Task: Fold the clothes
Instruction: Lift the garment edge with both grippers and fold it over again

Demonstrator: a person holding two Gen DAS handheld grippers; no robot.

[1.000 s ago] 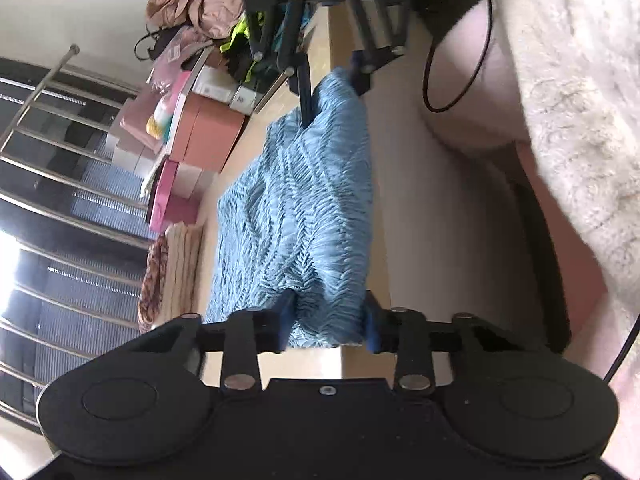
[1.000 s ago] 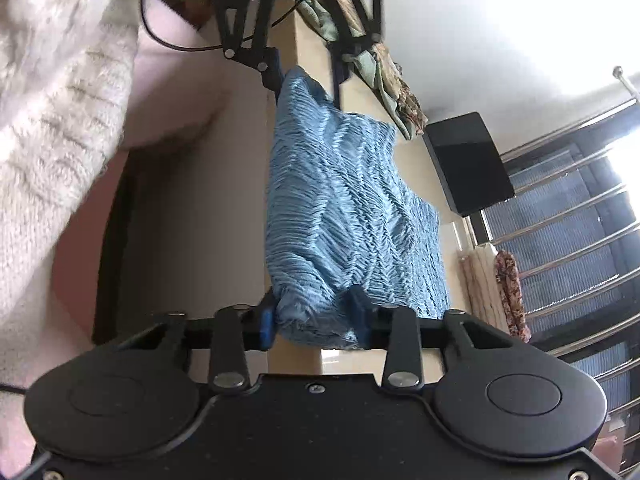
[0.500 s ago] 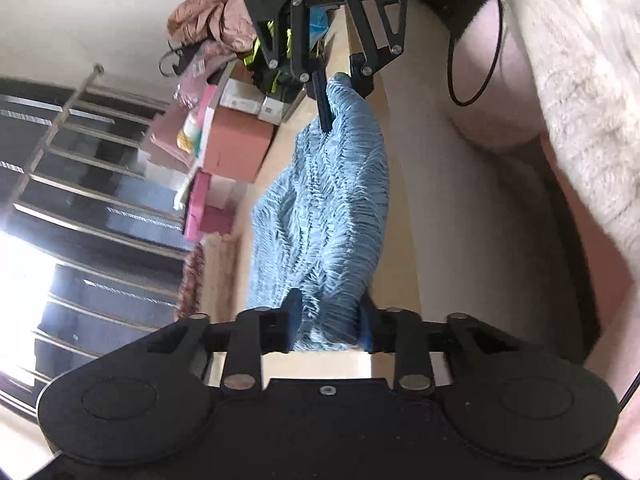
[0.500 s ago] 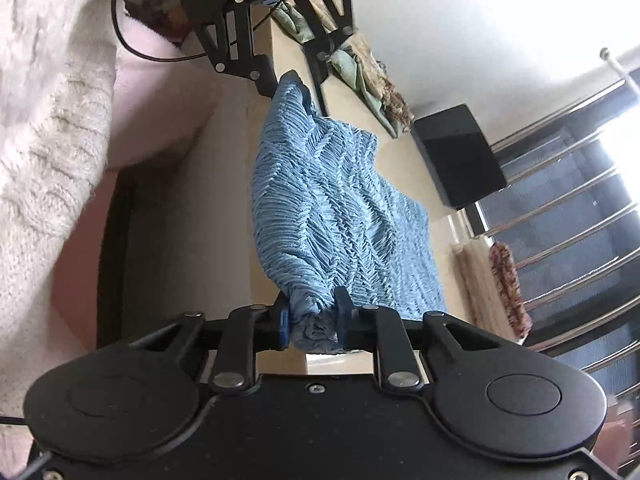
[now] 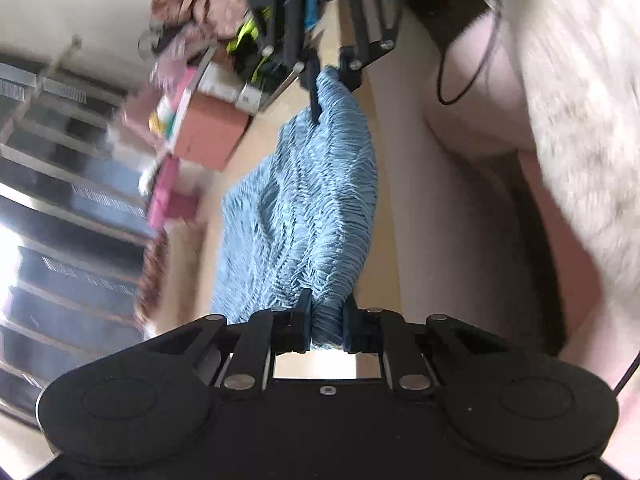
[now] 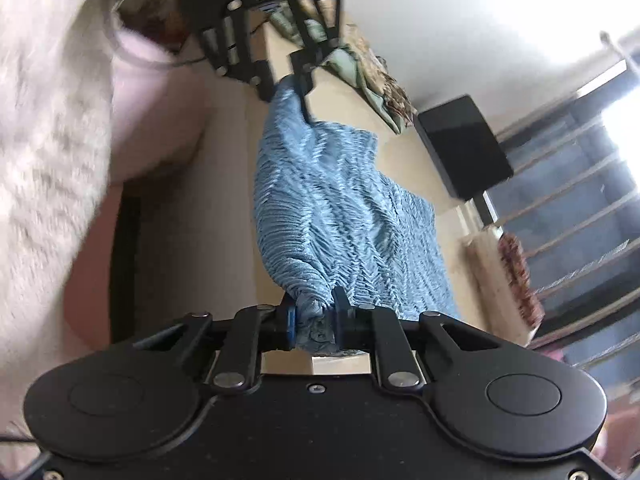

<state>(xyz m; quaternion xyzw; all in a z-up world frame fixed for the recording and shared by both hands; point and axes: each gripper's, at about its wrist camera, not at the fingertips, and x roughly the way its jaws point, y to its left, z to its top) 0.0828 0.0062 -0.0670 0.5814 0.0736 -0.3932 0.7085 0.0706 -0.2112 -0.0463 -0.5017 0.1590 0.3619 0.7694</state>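
Observation:
A blue ribbed knit cloth (image 5: 312, 208) lies on the pale wooden table (image 5: 384, 248), its near edge lifted and stretched between my two grippers. In the left wrist view, my left gripper (image 5: 326, 320) pinches one bunched corner, its jaws closing on the fabric. My right gripper (image 5: 332, 76) shows opposite it, gripping the other corner. In the right wrist view, my right gripper (image 6: 314, 314) squeezes its bunched corner of the cloth (image 6: 340, 208), its jaws also closing. My left gripper (image 6: 286, 80) holds the far corner there.
Pink and orange boxes (image 5: 204, 136) and a heap of clothes stand along one side of the table. On the other side are a black flat screen (image 6: 464, 144), a green patterned fabric (image 6: 360, 68) and folded textiles (image 6: 516, 280). A person's fluffy cream sleeve (image 5: 580, 120) is close by.
Both pairs of jaws have narrowed on the cloth's corners, bunching them tighter. The near edge now hangs as a narrower, raised fold between the grippers.

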